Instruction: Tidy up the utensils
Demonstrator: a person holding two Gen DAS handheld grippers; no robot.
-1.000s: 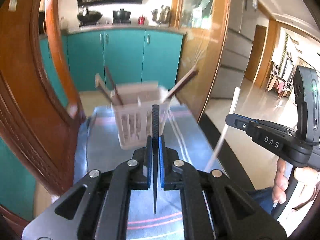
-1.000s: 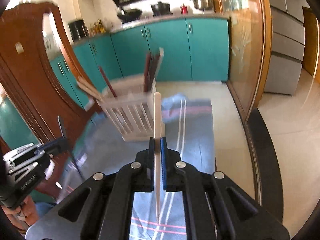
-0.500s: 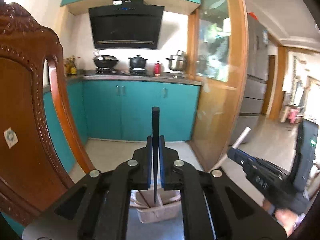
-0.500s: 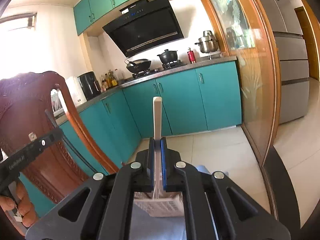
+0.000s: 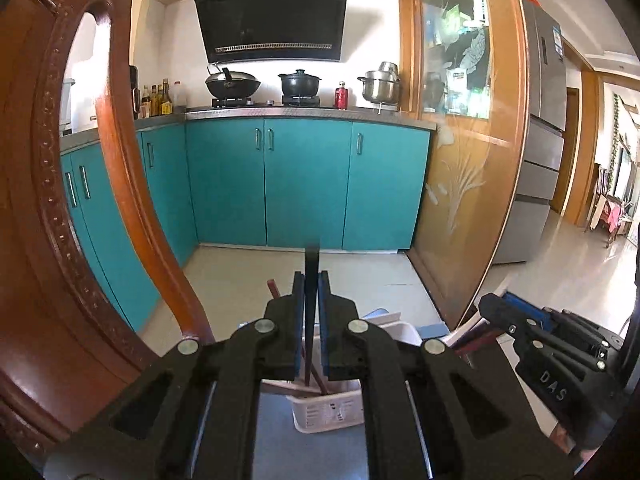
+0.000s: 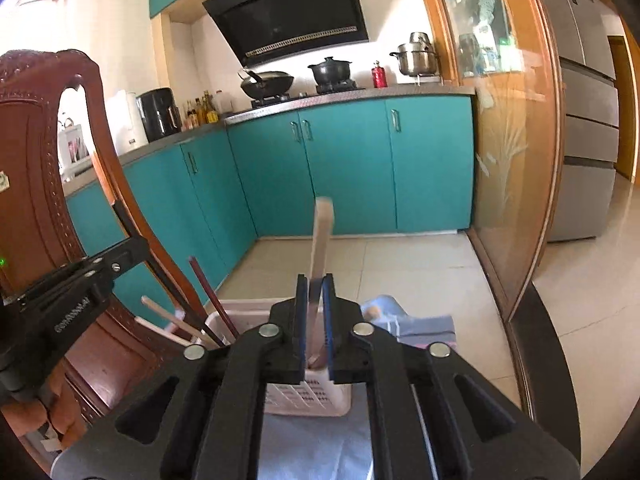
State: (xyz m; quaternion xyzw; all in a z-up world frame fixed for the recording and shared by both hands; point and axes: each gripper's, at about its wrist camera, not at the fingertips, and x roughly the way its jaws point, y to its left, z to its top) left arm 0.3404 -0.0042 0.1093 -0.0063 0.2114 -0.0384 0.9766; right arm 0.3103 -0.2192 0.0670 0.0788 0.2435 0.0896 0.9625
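Note:
My left gripper is shut on a black chopstick that stands upright over the white slotted utensil basket. My right gripper holds a pale cream chopstick between its jaws; the stick leans right and looks blurred, with its lower end inside the basket. Several brown and cream chopsticks stand in the basket's left side. Each gripper shows in the other's view, the right one and the left one.
A carved wooden chair back rises close on the left. The basket sits on a grey-blue cloth with red stripes. Teal kitchen cabinets and a glass partition lie beyond the table.
Both grippers tilted up and moved over the basket, so it now lies under the fingers. The cream chopstick now leans and sits lower in the right jaws.

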